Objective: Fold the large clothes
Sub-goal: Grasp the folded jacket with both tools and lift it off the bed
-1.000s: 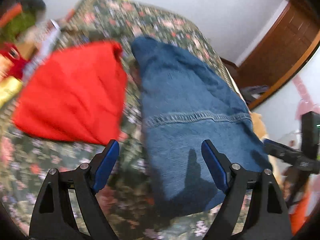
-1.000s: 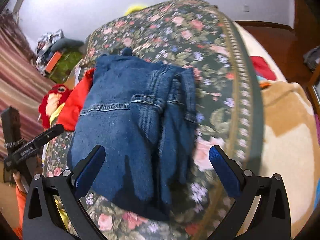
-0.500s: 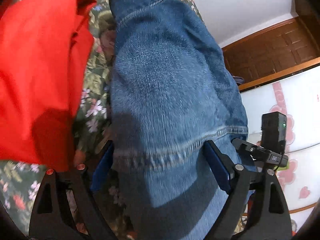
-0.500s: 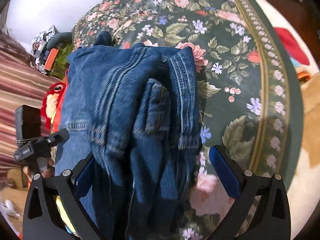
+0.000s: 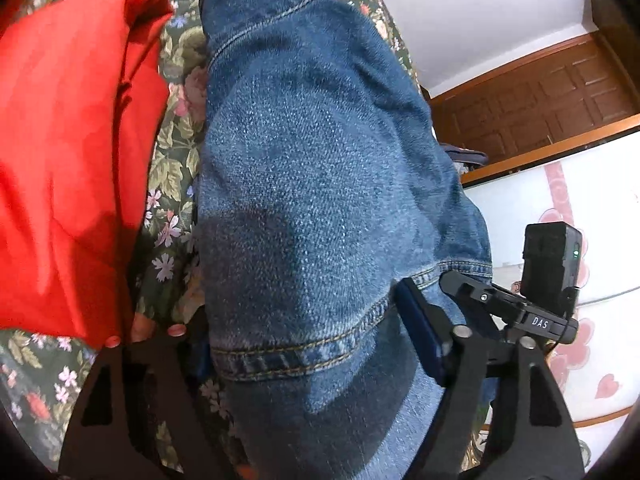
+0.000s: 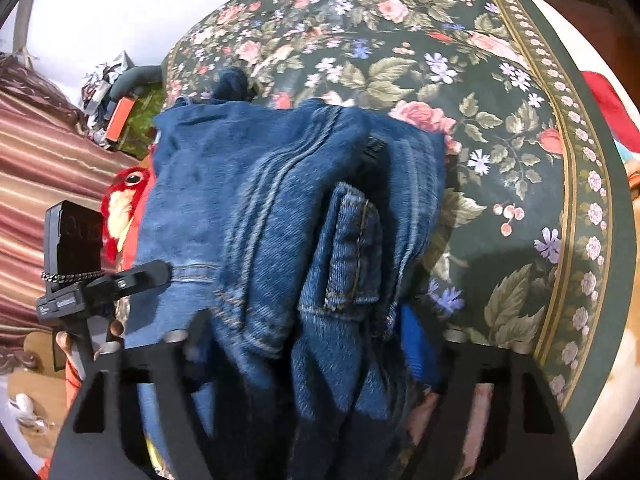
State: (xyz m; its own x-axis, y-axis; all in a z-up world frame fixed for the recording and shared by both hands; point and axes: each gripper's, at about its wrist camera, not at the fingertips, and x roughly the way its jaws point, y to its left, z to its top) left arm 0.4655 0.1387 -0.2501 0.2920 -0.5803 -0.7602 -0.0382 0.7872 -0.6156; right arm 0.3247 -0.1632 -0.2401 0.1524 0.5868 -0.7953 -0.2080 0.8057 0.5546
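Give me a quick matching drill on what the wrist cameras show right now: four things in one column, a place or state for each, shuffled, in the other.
Things:
1. denim garment
2. red cloth
3. left tool
4. plush parrot

Places or states:
A. lies flat on the floral bedspread, beside the denim
B. sits off the bed's edge by the striped curtain
C. bunched up between both tools' fingers
D. fingers closing around a stitched hem

Pairs: 1-C, 2-A, 3-D, 4-B
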